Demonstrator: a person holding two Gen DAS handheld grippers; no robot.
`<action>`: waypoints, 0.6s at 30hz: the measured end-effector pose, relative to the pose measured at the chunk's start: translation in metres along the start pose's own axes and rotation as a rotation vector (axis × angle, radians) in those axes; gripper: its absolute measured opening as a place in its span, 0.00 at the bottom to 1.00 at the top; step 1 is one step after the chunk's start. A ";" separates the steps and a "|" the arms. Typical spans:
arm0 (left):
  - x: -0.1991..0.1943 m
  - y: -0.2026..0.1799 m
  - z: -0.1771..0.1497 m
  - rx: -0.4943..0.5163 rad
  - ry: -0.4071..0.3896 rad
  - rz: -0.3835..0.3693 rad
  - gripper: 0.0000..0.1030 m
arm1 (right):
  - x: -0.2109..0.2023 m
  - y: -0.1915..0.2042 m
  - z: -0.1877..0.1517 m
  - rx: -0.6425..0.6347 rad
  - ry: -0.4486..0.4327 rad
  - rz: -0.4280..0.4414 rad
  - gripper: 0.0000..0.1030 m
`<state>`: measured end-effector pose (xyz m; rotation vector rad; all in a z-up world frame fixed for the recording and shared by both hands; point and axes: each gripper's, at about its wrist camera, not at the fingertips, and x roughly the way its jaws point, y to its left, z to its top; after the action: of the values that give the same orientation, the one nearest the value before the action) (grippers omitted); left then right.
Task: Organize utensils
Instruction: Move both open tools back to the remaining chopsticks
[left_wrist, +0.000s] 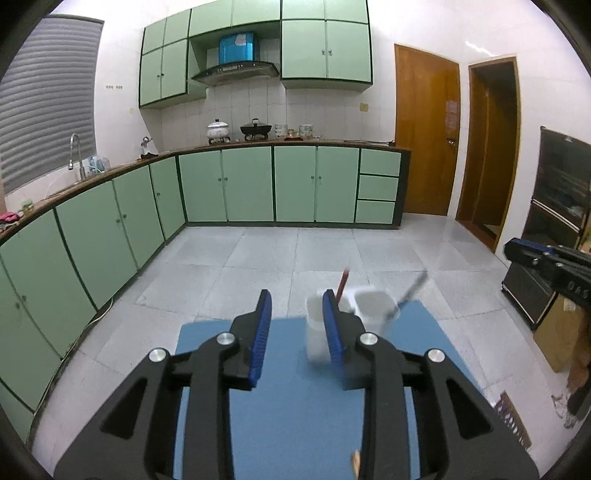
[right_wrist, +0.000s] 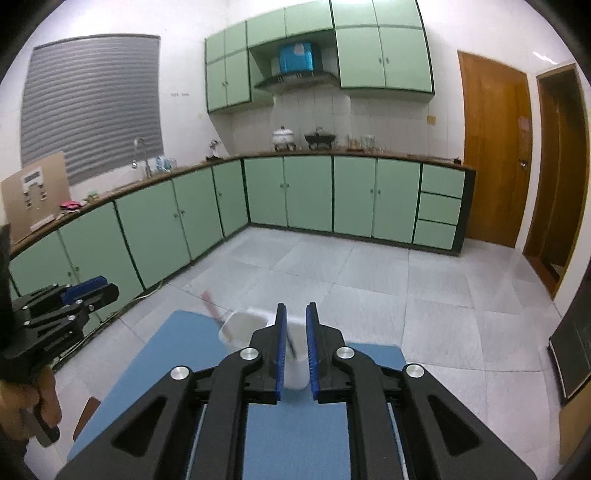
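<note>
**Utensils standing in 2 white cups on the blue mat**

The left gripper (left_wrist: 297, 306) is standing partly open, nothing between its ribbed blue pads. The right gripper (right_wrist: 295, 317) is showing only a narrow gap, also empty. Both are hanging over the smooth blue mat (left_wrist: 280, 406) covering the counter. At the mat's far edge, 2 white cups (left_wrist: 373, 308) are sitting side by side, probably for sorting: a red-handled utensil (left_wrist: 343, 282) is leaning in one, a grey-handled utensil (left_wrist: 413, 288) in the other.
</note>
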<state>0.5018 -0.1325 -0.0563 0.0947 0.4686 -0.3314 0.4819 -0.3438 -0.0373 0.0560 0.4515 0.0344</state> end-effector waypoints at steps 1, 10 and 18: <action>-0.011 0.001 -0.013 -0.004 -0.002 -0.004 0.28 | -0.012 0.004 -0.014 -0.004 -0.008 0.000 0.11; -0.105 -0.005 -0.173 -0.026 0.005 0.019 0.31 | -0.096 0.046 -0.198 0.003 0.048 -0.034 0.13; -0.127 -0.027 -0.283 -0.099 0.170 -0.007 0.31 | -0.111 0.089 -0.307 0.058 0.165 -0.030 0.13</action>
<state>0.2656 -0.0747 -0.2501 0.0253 0.6530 -0.3081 0.2458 -0.2462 -0.2593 0.1039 0.6184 -0.0033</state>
